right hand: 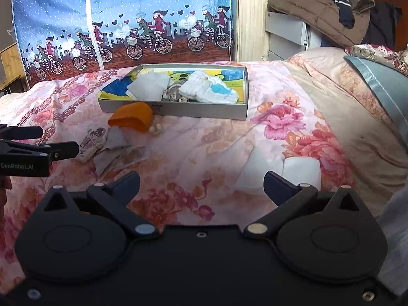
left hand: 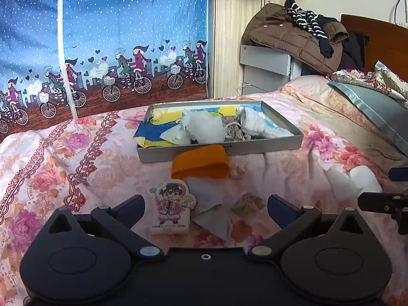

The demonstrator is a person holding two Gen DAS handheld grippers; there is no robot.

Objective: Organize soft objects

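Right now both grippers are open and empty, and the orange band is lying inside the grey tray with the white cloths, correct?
Not quite. The orange band lies on the bedspread in front of the grey tray, outside it, as the left wrist view shows. The left gripper and right gripper are open and empty.

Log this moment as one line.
left gripper: open, empty | right gripper: open, empty | tray: holds cloths | orange cloth: on bed beside tray

Floral bed [right hand: 204, 158]: grey tray [right hand: 178, 109], orange cloth [right hand: 132, 119], white cloth [right hand: 301, 170]
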